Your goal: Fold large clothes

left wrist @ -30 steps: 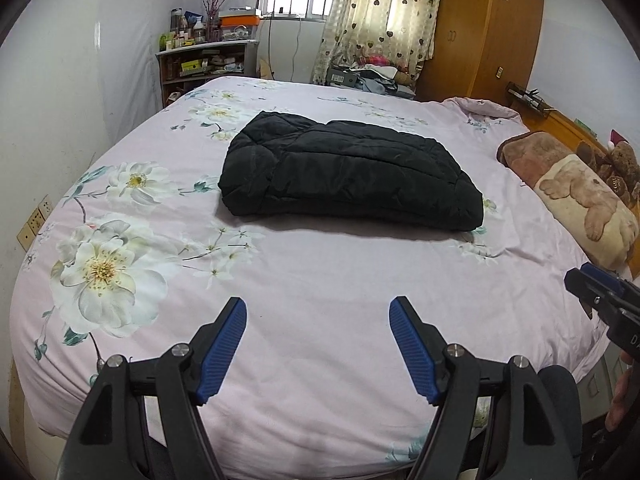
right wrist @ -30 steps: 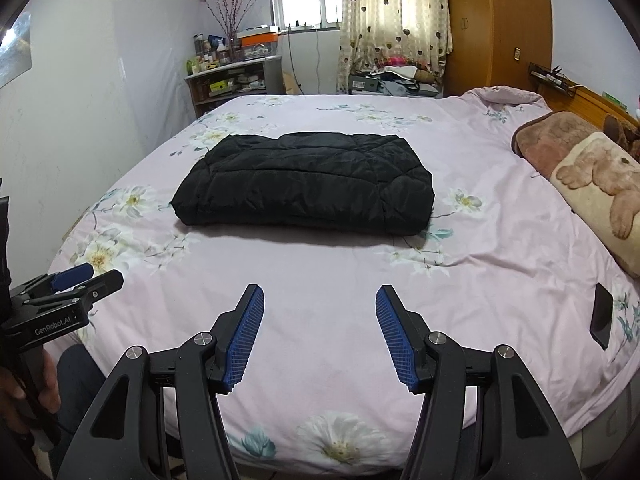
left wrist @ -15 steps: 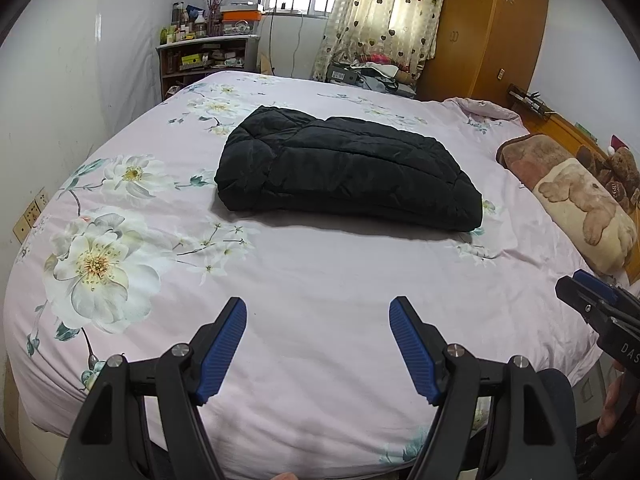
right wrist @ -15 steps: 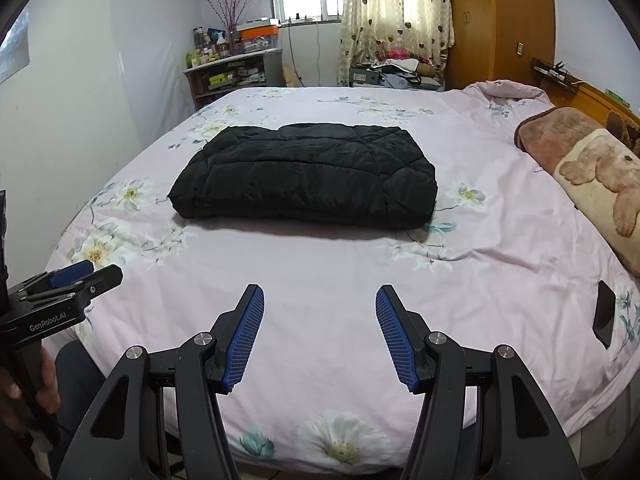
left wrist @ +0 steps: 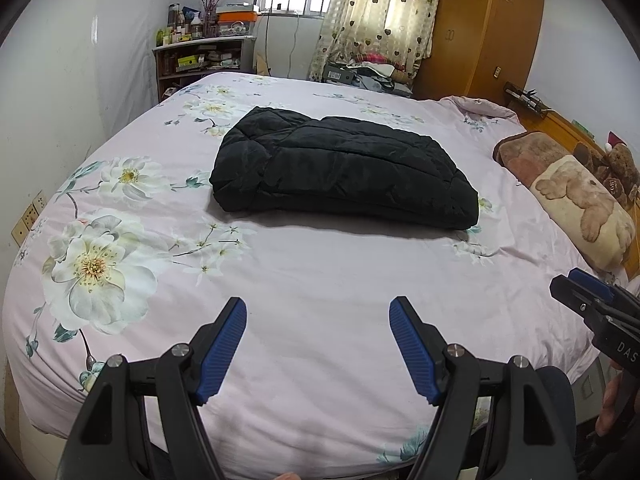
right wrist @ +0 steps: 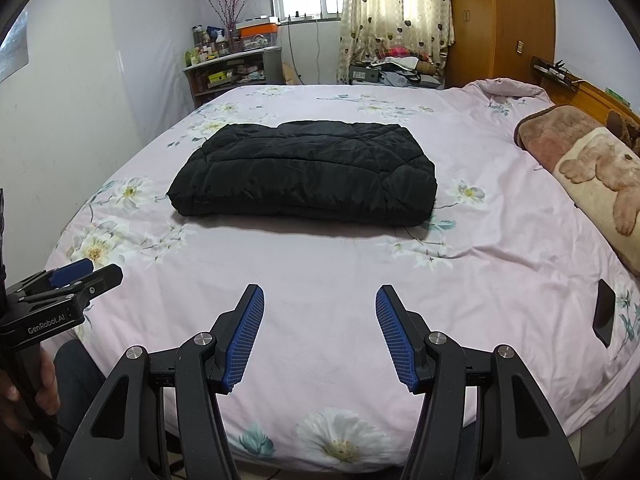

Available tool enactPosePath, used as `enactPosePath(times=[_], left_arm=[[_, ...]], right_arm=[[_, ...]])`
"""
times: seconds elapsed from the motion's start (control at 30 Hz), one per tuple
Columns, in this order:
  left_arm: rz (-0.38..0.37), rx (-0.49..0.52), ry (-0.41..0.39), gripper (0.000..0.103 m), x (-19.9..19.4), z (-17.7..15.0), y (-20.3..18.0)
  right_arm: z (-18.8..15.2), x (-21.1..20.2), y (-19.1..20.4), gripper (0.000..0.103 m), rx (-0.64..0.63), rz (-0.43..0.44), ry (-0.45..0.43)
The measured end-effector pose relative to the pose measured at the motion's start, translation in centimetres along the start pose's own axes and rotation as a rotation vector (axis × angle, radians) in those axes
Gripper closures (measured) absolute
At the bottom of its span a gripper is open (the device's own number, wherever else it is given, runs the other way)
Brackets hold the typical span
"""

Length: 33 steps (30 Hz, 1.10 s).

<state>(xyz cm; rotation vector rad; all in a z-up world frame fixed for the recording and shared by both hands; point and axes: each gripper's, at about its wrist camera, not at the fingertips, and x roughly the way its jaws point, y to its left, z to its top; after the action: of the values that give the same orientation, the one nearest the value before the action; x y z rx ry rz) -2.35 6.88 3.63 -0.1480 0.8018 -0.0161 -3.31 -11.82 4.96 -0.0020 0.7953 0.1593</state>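
A black quilted jacket point(left wrist: 340, 168) lies folded into a thick rectangle in the middle of the bed point(left wrist: 320, 280); it also shows in the right wrist view point(right wrist: 304, 176). My left gripper point(left wrist: 318, 308) is open and empty, held above the near edge of the bed, well short of the jacket. My right gripper point(right wrist: 320, 296) is open and empty too, also above the near edge. Each gripper shows at the side of the other's view: the right one point(left wrist: 592, 300) and the left one point(right wrist: 76, 280).
The bed has a pink floral sheet point(right wrist: 460, 240). A bear-print pillow point(left wrist: 576, 208) lies at the right. A dark phone-like object point(right wrist: 604, 312) lies near the bed's right edge. A shelf point(left wrist: 200, 60) and a wooden wardrobe point(left wrist: 480, 28) stand behind.
Both grippers have drawn slightly back and tilted; the jacket sits a bit lower in both views. The jacket itself has not moved. Both grippers stay open.
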Motion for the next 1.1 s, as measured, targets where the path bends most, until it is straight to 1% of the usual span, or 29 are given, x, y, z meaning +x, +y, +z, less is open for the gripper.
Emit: enactPosePath(times=[0.83,0.93,1.1], left_arm=[[-0.001,0.003,0.002,0.027,-0.18,0.05,-0.5],[0.008,0.009,0.0,0.027,-0.21,0.07,-0.64],[-0.002,0.009,0.001,0.027,-0.14,0.18,-0.59]], right_arm=[[0.0,0.03,0.07,0.044,-0.001,-0.001,0.003],[0.01,0.02,0.12,0.044,0.0,-0.001,0.003],[0.0,0.01,0.17,0.044,0.0,-0.002,0.003]])
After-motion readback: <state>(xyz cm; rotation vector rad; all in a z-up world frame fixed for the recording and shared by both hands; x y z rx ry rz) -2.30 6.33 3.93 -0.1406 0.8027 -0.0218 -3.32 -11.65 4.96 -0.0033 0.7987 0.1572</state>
